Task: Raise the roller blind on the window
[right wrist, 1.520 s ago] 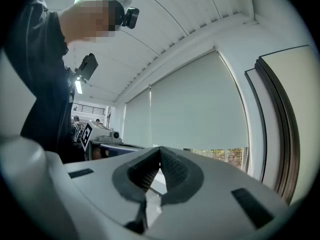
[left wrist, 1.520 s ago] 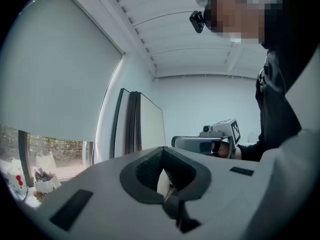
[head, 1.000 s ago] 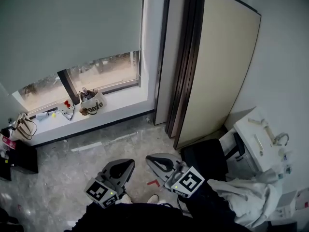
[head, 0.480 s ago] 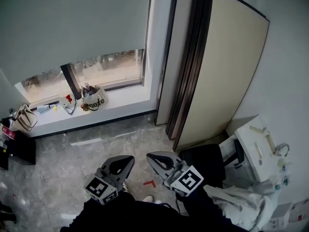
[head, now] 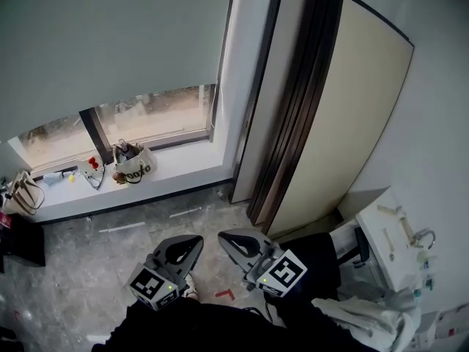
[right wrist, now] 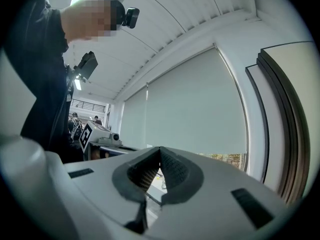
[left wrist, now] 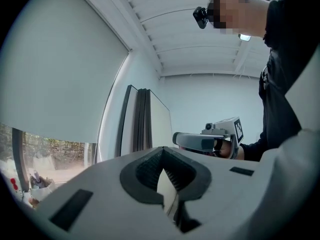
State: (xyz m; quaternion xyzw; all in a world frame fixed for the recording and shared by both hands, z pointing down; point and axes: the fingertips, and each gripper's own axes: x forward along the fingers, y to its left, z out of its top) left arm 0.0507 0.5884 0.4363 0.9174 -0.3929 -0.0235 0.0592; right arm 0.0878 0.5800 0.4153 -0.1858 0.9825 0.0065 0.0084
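The grey roller blind (head: 110, 42) hangs over most of the window at upper left and leaves a strip of glass (head: 154, 116) bare above the sill. A thin cord (head: 213, 108) hangs at the window's right edge. My left gripper (head: 193, 241) and right gripper (head: 223, 237) are held side by side low in the head view, well short of the window. Both are shut with nothing between the jaws. The left gripper view shows its closed jaws (left wrist: 162, 150) with the blind (left wrist: 60, 74) to the left. The right gripper view shows its closed jaws (right wrist: 160, 150) below the blind (right wrist: 200, 109).
On the white windowsill (head: 183, 163) stands a printed bag (head: 133, 165), with small items and a tote bag (head: 20, 193) further left. A tall beige folding panel (head: 344, 123) rises right of the window. A white table (head: 396, 233) with clutter sits at lower right. Red tape (head: 226, 294) marks the marble floor.
The head view has moved closer to the window and the panel. Both grippers have been carried forward with it, still side by side and shut.
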